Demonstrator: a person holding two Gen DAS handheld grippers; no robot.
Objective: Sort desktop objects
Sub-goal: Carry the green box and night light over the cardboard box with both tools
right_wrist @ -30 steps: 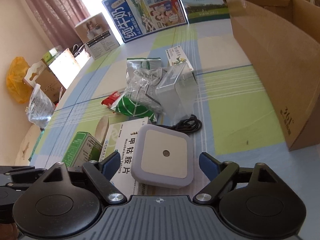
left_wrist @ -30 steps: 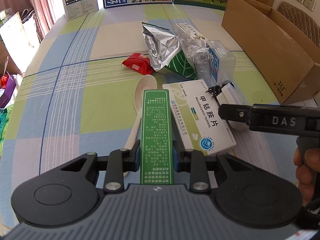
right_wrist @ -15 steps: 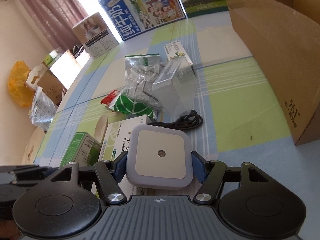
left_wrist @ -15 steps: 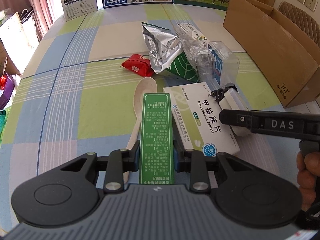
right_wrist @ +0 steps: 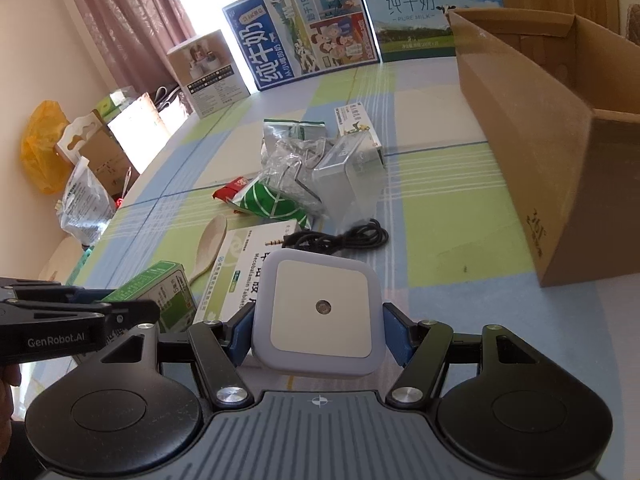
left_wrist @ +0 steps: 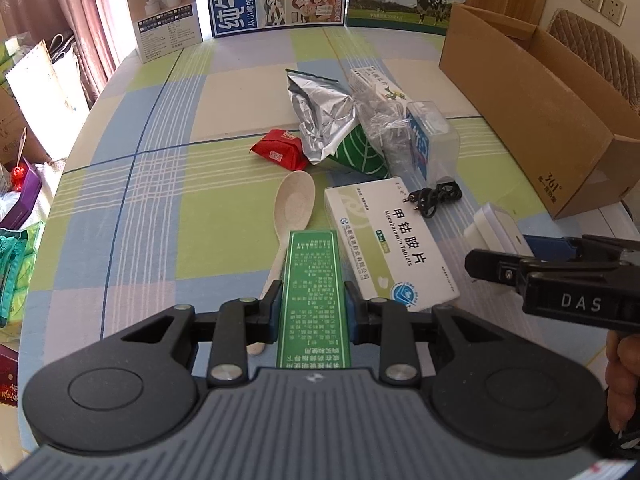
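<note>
The left hand-held gripper (left_wrist: 313,312) is pinching the green box (left_wrist: 314,292) across its narrow sides; the right hand-held gripper (right_wrist: 318,330) is clamped on the square night light (right_wrist: 318,312) by two opposite edges. Both items look lifted just clear of the bench (left_wrist: 152,208), with the white pill box (left_wrist: 390,240) below and between them.

The step in hand seems to be carrying each item to its place — most likely the carton (right_wrist: 540,140) on the right. To do it well, keep both grips level and firm: the green box is long and held near one end, so it could pivot if swung fast. Raise the night light enough to pass over the carton's wall before moving across.

Open room lies to the right of the cable (right_wrist: 340,238), a bare stretch up to the carton. Ahead, the foil bag (left_wrist: 320,120) and clear plastic pile crowd the middle — go around. The two tools sit near each other, so move one at a time.
</note>
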